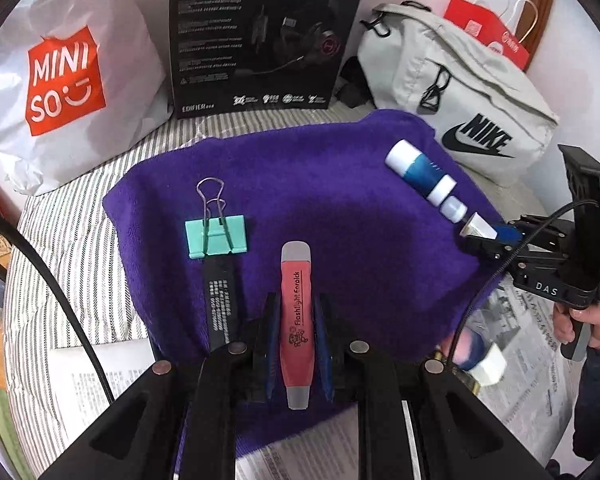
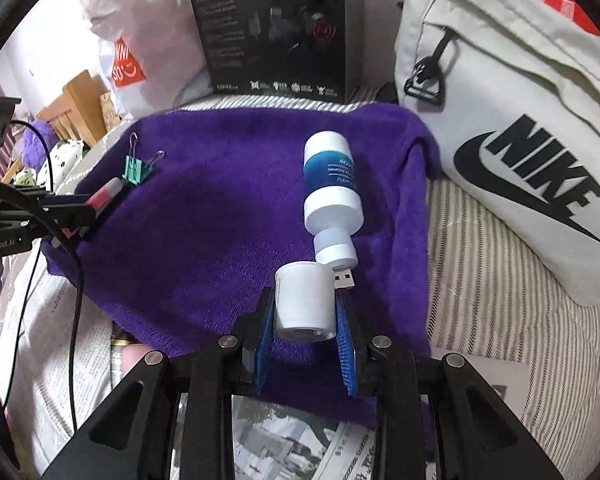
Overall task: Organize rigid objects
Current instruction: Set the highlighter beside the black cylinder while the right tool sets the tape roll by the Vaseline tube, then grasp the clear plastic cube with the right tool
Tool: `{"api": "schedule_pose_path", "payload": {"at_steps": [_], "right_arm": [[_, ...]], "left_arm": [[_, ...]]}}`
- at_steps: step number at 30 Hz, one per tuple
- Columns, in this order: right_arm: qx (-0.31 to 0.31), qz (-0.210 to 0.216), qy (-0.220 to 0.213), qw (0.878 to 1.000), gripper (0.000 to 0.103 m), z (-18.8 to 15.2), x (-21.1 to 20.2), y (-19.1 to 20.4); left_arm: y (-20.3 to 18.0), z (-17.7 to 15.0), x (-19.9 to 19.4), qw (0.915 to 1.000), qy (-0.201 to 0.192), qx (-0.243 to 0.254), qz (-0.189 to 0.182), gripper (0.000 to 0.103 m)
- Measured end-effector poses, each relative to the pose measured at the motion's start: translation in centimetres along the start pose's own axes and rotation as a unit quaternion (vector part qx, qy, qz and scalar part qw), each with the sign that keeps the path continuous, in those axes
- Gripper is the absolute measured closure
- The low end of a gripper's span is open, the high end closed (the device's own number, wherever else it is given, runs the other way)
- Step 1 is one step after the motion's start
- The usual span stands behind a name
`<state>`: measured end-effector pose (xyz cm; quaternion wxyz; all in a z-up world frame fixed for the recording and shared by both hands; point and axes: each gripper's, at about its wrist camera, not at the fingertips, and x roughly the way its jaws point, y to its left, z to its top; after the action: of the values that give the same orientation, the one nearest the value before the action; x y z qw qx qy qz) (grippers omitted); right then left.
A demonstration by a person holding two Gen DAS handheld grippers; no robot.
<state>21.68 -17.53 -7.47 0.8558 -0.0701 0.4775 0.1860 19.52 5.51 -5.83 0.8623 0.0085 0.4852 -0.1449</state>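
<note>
My left gripper (image 1: 298, 304) is shut on a red earpick flashlight pen (image 1: 296, 312) with grey ends, over the purple towel (image 1: 320, 184). A mint binder clip (image 1: 216, 236) lies on the towel left of the pen, with a black strip (image 1: 220, 304) below it. A blue-and-white bottle (image 2: 332, 184) lies on its side on the towel's right part. My right gripper (image 2: 304, 300) is shut on a small white cylinder (image 2: 304, 300), just below the bottle's cap. A USB plug (image 2: 345, 280) pokes out behind the cylinder. The left gripper (image 2: 80, 210) with the pen (image 2: 106, 192) shows at the left.
A Miniso bag (image 1: 60, 80), a black Edifier box (image 1: 260, 32) and a grey Nike bag (image 1: 460, 92) stand along the back. Newspaper (image 1: 532, 344) covers the striped bedding in front, with a small white box (image 1: 492, 364) on it. A hand (image 1: 596, 324) holds the right gripper's handle.
</note>
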Motion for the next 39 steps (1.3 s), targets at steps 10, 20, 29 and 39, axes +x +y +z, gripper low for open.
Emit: {"api": "schedule_pose_path", "payload": {"at_steps": [10,20,29,39], "right_arm": [[-0.016,-0.009,0.002,1.0,0.074,0.1,1.1,0.5],[-0.023,-0.006,-0.002,1.0,0.073,0.1,1.2,0.4],[-0.021,0.007,0.022,1.0,0.061,0.3,0.5,0.2],[-0.003,0.007,-0.016,1.0,0.049,-2.0,-4.5,1.1]], "left_arm": [[0.8,0.7,3.4,0.9994,0.026,0.004,0.023,0.087],[-0.4,0.7,3.6,0.998,0.025,0.027,0.051,0.084],[-1.8,-0.7,2.9,0.9962,0.051,0.035,0.061,0.057],[-2.2,-2.8,-1.9,0.997,0.017,0.022,0.072,0.057]]}}
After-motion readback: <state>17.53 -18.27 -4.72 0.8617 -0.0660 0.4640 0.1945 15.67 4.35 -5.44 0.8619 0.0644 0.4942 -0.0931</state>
